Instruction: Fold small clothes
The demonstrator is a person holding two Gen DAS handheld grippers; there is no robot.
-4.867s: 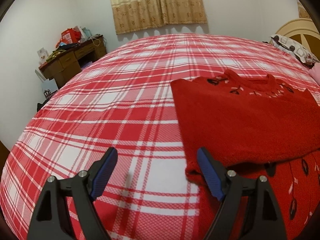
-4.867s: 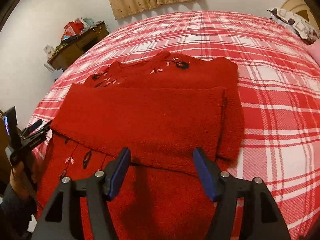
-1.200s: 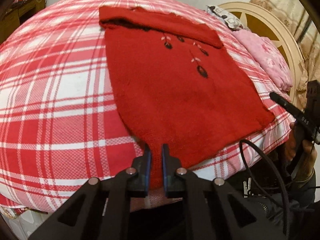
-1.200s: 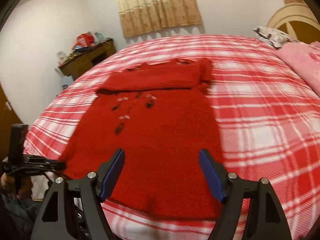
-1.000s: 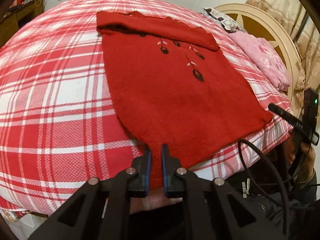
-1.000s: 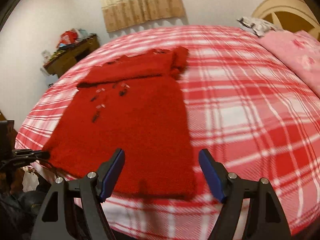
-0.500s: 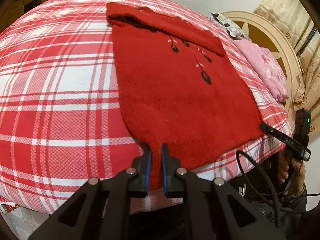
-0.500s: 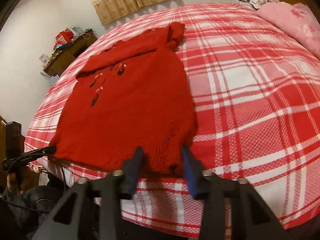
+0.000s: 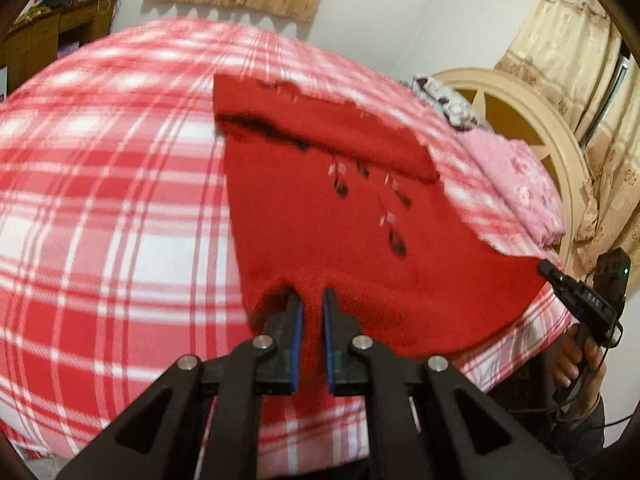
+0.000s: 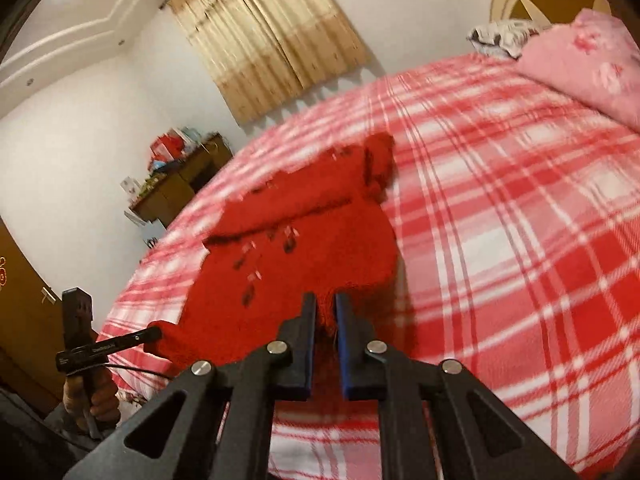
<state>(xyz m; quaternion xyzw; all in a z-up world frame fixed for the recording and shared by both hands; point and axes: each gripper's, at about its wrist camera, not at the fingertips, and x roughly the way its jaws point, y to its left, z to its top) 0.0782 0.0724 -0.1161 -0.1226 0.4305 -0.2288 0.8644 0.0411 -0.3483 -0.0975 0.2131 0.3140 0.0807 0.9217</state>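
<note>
Bed (image 9: 100,208) with red-and-white plaid cover; red knit sweater (image 9: 320,216) lies on it near the foot edge. Against half a second ago: the hem end is now raised off the cover between my two hand-held grippers, with a shadow under its right corner in the right wrist view; back then the hem lay flat at the bed edge. Both views are blurred now.

Sweater (image 10: 296,264): long axis runs from the hem at my end away toward the far side of the bed. Neck end points away from me; its top part is folded down over the chest as a band across the width. Dark and pale embroidered motifs run down the front below that band. Far end rests on the cover; near end is lifted.

My left hand-held gripper (image 9: 311,300): jaws together, clamped on the sweater's hem at its left corner, red knit showing between the blue pads. It was clamped there before as well.

My right hand-held gripper (image 10: 325,304): jaws together on the hem at the right corner, knit bunched between the pads. Half a second ago its jaws were wider, just closing on the hem.

Pink pillow (image 10: 584,60) at the headboard (image 9: 516,120) side, well apart from the sweater. Wooden desk (image 10: 180,192) by the wall beyond the bed, under the beige curtain (image 10: 272,36).
</note>
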